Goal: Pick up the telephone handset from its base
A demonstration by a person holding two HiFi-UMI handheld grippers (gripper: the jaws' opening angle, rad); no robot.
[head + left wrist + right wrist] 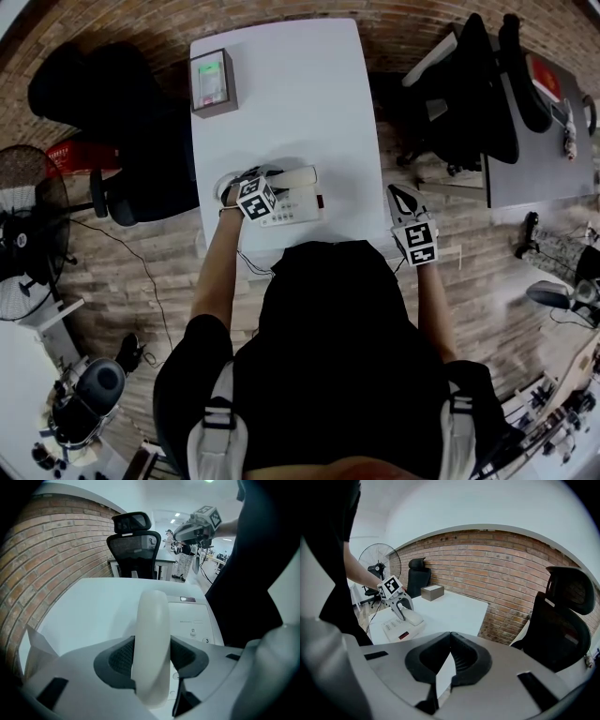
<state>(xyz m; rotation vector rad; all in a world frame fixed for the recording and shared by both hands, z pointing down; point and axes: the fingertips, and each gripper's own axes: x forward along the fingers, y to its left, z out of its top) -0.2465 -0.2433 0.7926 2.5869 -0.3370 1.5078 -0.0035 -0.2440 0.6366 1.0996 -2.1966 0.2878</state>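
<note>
Sitting pinched between pads (117,657) of left gripper (152,657): handset (152,620)

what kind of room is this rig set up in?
Most likely an office or an office-style lab. A white desk carries a desk telephone, black mesh office chairs stand around it, and more desks sit beyond. The brick wall suggests a converted or loft-style space.

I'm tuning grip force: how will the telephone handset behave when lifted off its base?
The telephone handset looks like rigid moulded plastic, so it is probably stiff and fairly light. Its smooth, rounded back, clamped in the left gripper, might slip or pivot if held loosely.
</note>
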